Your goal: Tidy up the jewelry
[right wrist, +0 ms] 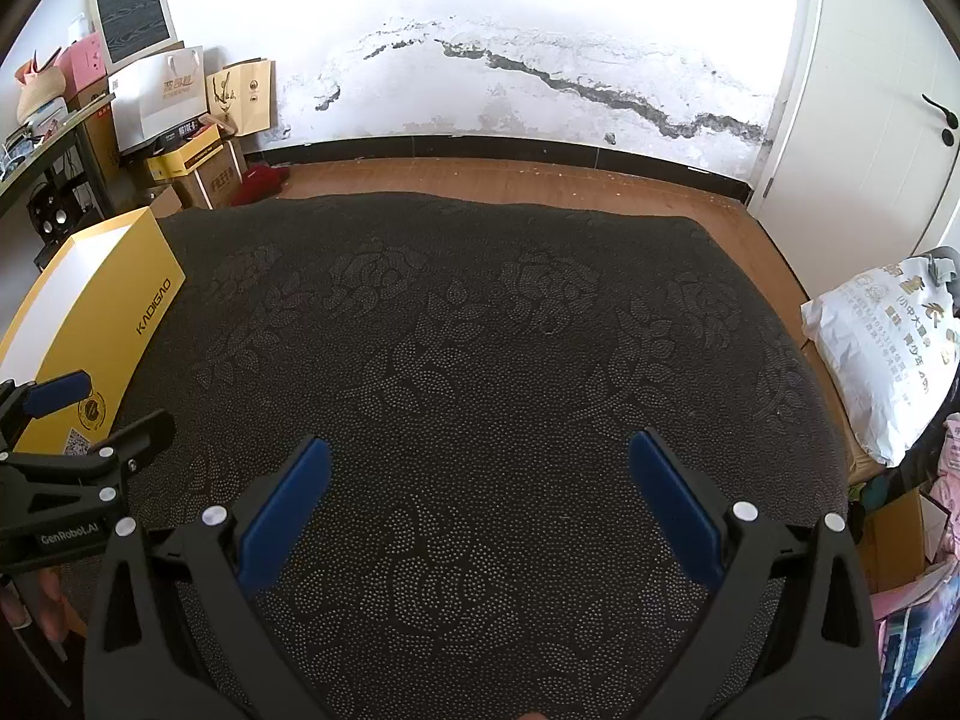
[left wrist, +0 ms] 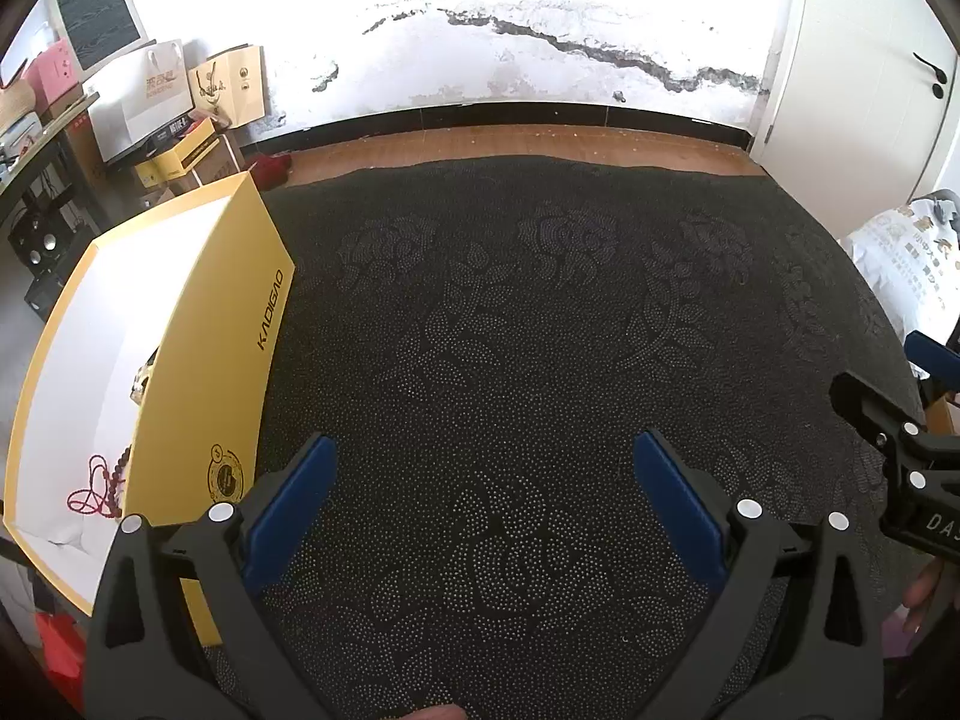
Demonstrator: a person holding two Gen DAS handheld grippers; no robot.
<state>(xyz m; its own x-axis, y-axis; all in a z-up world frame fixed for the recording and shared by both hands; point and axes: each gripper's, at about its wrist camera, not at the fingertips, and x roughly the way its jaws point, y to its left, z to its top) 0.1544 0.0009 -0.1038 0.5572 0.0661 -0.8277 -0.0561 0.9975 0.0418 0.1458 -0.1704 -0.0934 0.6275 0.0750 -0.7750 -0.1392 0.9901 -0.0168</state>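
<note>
An open yellow box [left wrist: 198,360] with a white inside stands on the left of the dark patterned cloth [left wrist: 510,330]. Inside it lie a red cord with dark red beads [left wrist: 99,483] and a pale metallic piece [left wrist: 143,381], partly hidden by the box wall. My left gripper [left wrist: 483,483] is open and empty over the cloth, just right of the box. My right gripper [right wrist: 480,483] is open and empty over the cloth's middle. The box also shows in the right wrist view [right wrist: 114,312], with the left gripper [right wrist: 90,420] in front of it. The right gripper's body shows in the left wrist view at the right edge.
Paper bags and cartons [right wrist: 180,114] are stacked against the far wall at left, beside a dark shelf [right wrist: 54,180]. A white printed sack [right wrist: 882,354] lies right of the cloth. Wooden floor [right wrist: 510,180] and a white door [right wrist: 870,120] lie beyond.
</note>
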